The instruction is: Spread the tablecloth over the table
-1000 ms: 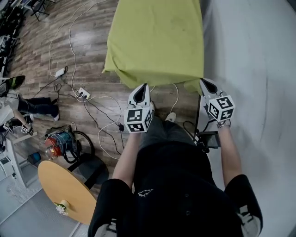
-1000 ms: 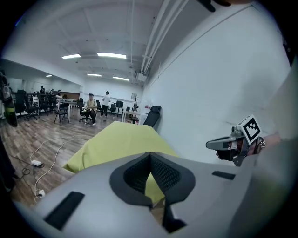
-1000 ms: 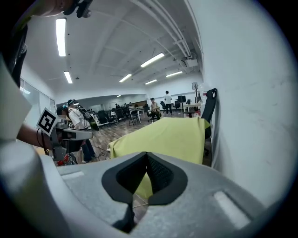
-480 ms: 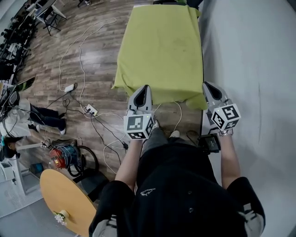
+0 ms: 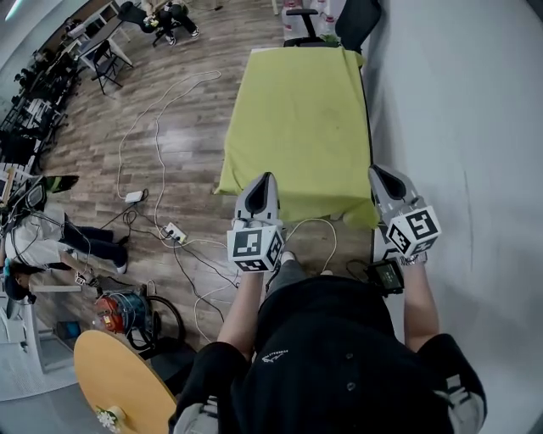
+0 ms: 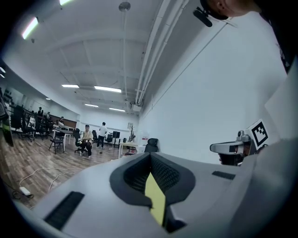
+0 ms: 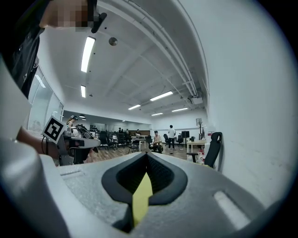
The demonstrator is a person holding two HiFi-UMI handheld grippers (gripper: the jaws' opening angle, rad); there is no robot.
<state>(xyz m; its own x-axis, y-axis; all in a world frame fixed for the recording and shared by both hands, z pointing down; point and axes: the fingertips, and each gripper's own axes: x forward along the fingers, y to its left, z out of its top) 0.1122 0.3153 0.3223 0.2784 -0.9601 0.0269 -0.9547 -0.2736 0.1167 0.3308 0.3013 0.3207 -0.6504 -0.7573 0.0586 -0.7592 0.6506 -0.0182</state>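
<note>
A lime-green tablecloth (image 5: 297,119) covers a long table that runs away from me beside the wall. My left gripper (image 5: 265,180) is shut on its near edge towards the left corner. My right gripper (image 5: 377,172) is shut on the near right corner. Both are held level, side by side above the near hem. In the left gripper view a strip of the green tablecloth (image 6: 156,200) shows pinched between the closed jaws of the left gripper (image 6: 151,176). The right gripper view shows the same: tablecloth (image 7: 141,197) in the right gripper (image 7: 145,174).
A white wall (image 5: 458,102) runs along the table's right side. White cables (image 5: 161,144) and a power strip (image 5: 176,231) lie on the wood floor at left. An office chair (image 5: 356,21) stands at the far end. A round wooden table (image 5: 119,377) is behind me at left.
Both grippers have risen together with the cloth's near edge still pinched. The head view has tilted up, so the table's far end and the chair now show.
</note>
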